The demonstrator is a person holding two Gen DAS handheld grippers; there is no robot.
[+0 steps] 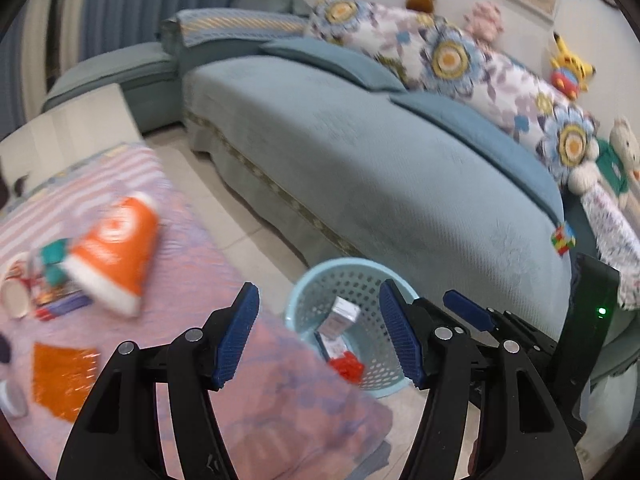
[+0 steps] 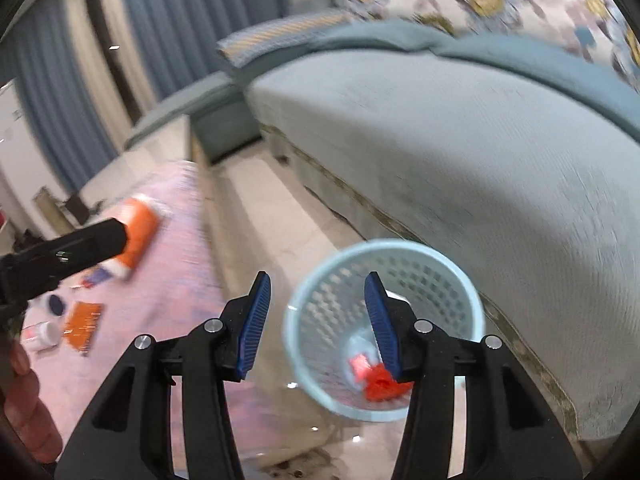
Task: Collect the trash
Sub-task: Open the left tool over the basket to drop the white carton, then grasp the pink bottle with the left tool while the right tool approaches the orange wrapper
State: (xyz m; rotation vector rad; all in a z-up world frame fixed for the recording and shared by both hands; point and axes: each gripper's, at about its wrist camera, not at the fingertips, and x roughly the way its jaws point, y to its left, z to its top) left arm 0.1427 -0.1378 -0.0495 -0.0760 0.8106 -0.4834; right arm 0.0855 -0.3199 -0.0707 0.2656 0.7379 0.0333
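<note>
The round pale-blue perforated plastic basket stands on the floor below both grippers' jaws, which stand apart and empty; 1 crumpled red wrapper and 1 small white carton lie inside.

Soft, even indoor light fills both views, with no hard shadows. Fisheye bending curves the sofa and darkens the corners. Motion blur smears the right wrist view most, especially the basket and the far cushions; the left view blurs the tabletop clutter at left.
</note>
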